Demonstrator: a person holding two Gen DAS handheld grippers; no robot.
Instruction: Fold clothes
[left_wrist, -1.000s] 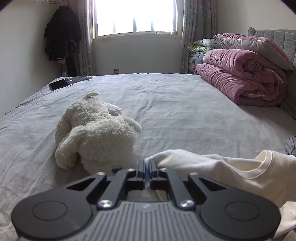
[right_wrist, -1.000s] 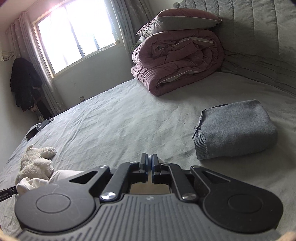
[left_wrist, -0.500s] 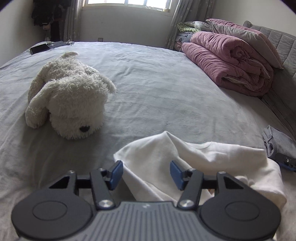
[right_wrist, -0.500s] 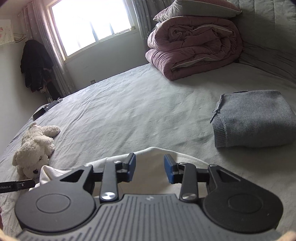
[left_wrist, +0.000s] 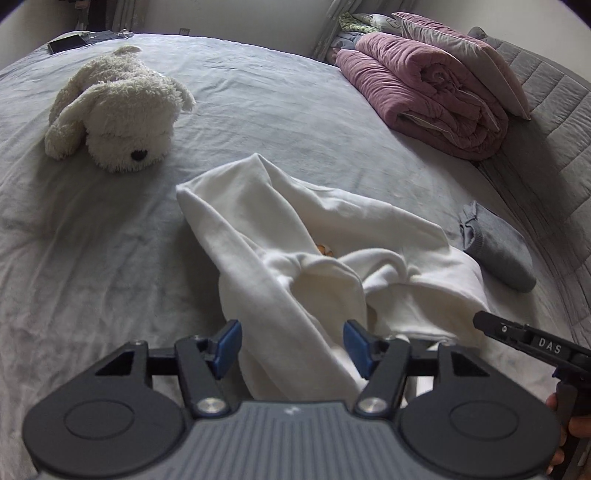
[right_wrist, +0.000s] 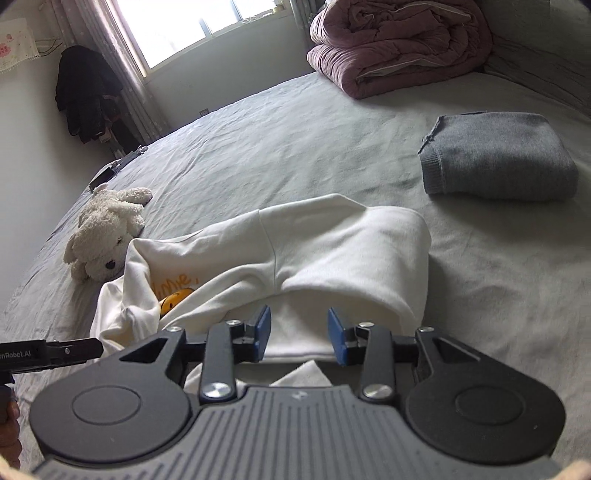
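Note:
A cream-white sweatshirt (left_wrist: 295, 251) lies crumpled on the grey bed, a sleeve running toward my left gripper (left_wrist: 291, 347). That gripper is open and raised above the cloth, its blue pads apart. In the right wrist view the same sweatshirt (right_wrist: 317, 251) shows a yellow print near its left fold. My right gripper (right_wrist: 300, 334) is open just above the garment's near hem, holding nothing. A folded grey sweater (right_wrist: 495, 162) lies to the right, also seen in the left wrist view (left_wrist: 498, 251).
A white plush dog (left_wrist: 118, 110) lies on the bed left of the sweatshirt. A folded pink duvet (left_wrist: 424, 88) with a pillow sits at the headboard. A phone (left_wrist: 66, 42) lies at the far edge. The right gripper's body (left_wrist: 532, 343) shows at lower right.
Both grippers were shut on the sweatshirt a second ago. They have opened, let it drop onto the bed, and lifted back above it.

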